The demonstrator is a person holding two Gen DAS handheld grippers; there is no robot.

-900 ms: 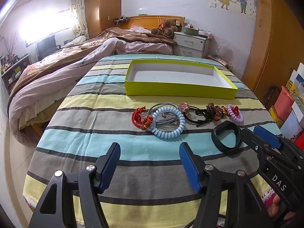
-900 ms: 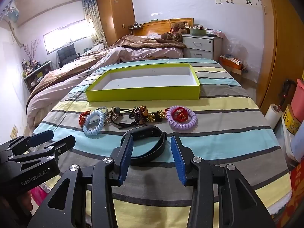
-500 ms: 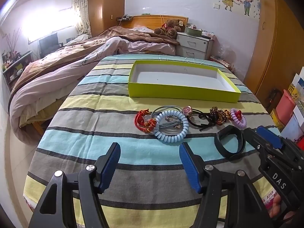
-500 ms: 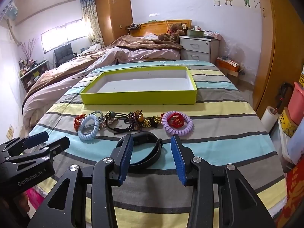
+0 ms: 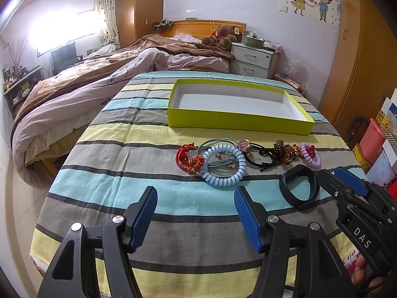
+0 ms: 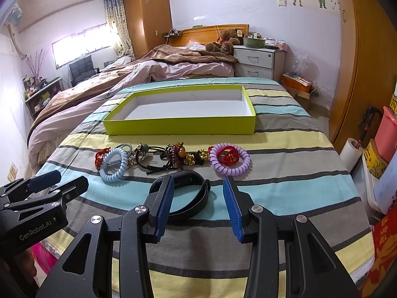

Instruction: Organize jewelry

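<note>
The right gripper [image 6: 197,207] hangs low over the striped bedspread [image 6: 285,188] near its front edge, jaws wide apart — the black wristband [image 6: 191,193] lies flat between the blue pads [image 6: 165,206], the left pad overlapping its rim in view, though contact cannot be told. The left gripper [image 5: 196,217] is just as wide and holds nothing, poised over bare cloth in front of the pale blue coil bracelet [image 5: 223,165]. The other jewelry sits in a row behind — the purple coil bracelet [image 6: 229,159] at its right end — before the green tray [image 6: 178,125].
</note>
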